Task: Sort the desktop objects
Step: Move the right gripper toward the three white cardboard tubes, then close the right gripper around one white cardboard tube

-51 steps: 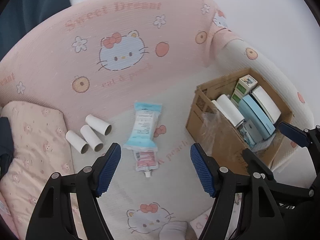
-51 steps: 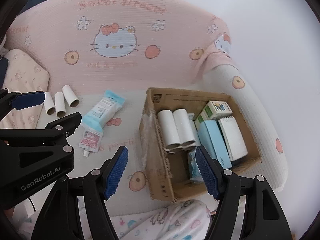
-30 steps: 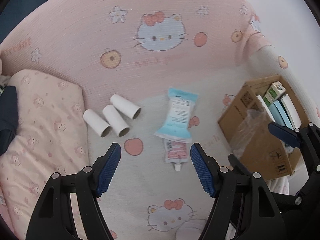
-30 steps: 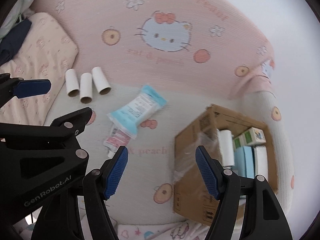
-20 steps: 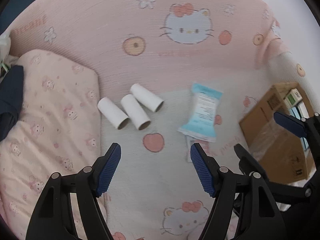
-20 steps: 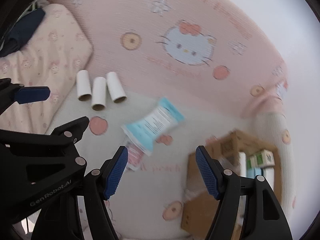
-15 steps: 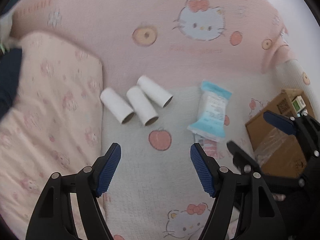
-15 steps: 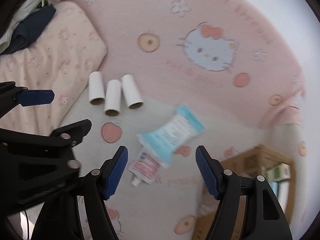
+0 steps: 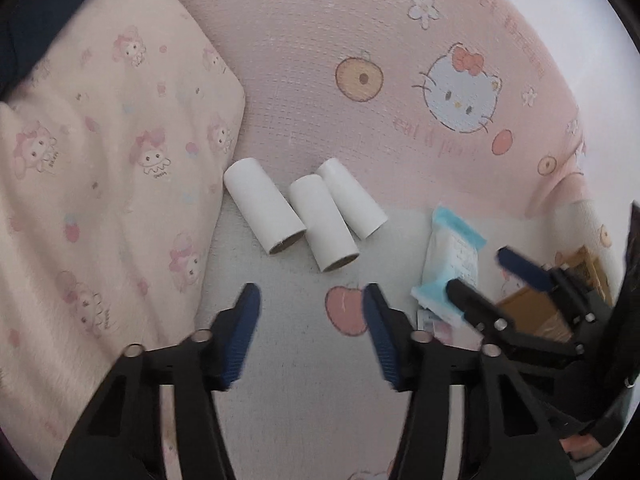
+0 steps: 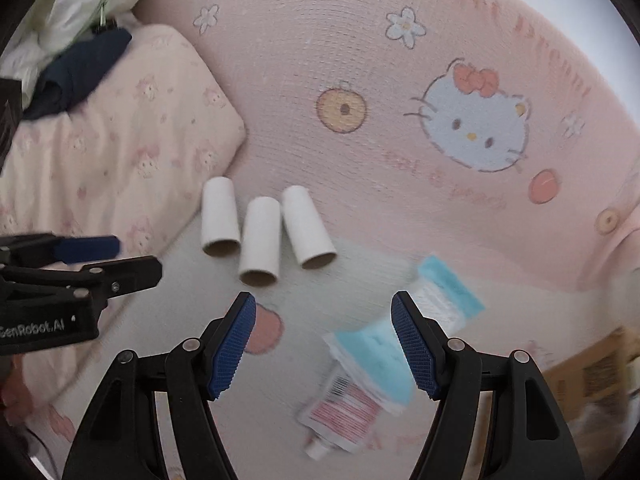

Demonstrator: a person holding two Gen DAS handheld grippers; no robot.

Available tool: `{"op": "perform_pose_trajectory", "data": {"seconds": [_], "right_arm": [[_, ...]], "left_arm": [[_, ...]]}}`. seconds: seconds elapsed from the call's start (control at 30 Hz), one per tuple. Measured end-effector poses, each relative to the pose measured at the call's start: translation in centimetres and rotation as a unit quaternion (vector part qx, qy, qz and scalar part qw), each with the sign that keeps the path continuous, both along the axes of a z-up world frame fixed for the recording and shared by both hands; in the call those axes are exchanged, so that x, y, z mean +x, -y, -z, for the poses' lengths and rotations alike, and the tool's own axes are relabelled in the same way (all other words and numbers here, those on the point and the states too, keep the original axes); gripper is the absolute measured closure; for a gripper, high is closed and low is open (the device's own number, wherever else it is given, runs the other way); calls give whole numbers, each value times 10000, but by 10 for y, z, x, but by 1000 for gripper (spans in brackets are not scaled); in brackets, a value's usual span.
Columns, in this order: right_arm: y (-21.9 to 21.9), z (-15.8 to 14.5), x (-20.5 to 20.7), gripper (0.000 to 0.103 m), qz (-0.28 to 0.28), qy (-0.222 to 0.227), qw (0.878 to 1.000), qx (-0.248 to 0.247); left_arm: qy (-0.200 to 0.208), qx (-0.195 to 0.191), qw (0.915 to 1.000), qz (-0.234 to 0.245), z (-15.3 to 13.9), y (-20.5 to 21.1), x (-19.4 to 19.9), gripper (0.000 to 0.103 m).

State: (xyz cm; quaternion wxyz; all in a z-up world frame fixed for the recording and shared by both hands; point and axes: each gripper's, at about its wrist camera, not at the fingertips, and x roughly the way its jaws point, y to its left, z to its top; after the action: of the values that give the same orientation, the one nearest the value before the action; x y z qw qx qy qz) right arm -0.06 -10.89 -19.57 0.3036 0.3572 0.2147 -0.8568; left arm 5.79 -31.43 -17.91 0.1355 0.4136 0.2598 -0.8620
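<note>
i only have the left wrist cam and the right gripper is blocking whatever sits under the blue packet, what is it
Observer: A pink striped tube with a white cap. In the right wrist view it lies partly under the near end of the blue packet.
Operator: is the right gripper holding anything
Observer: No. The right gripper is open, with only the blanket showing between its pads.
Operator: anything past the pillow that i can't see
Observer: Yes. White cloth with a black clip on it lies beyond the dark blue garment on the pillow.
</note>
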Motion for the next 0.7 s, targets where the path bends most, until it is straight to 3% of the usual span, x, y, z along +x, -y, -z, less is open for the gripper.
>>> {"op": "perform_pose_trajectory", "data": {"seconds": [0.07, 0.2, 0.4, 0.67, 0.7], "right_arm": [[5, 11, -7, 35, 8, 226, 9997, -64], [16, 28, -14, 35, 73, 220, 9997, -35], [24, 45, -31, 35, -17, 595, 9979, -245], [18, 63, -59, 35, 142, 1426, 9859, -859], [19, 65, -62, 35, 123, 1506, 9840, -948]], "left_arm": [[-186, 162, 9996, 123, 4, 3, -9, 57], [-503, 516, 9955, 609, 10, 1, -27, 57], [-165, -39, 9961, 866, 22, -6, -61, 59], [81, 1014, 9936, 496, 55, 23, -85, 63], [148, 1101, 9929, 426, 60, 27, -88, 68]]}}
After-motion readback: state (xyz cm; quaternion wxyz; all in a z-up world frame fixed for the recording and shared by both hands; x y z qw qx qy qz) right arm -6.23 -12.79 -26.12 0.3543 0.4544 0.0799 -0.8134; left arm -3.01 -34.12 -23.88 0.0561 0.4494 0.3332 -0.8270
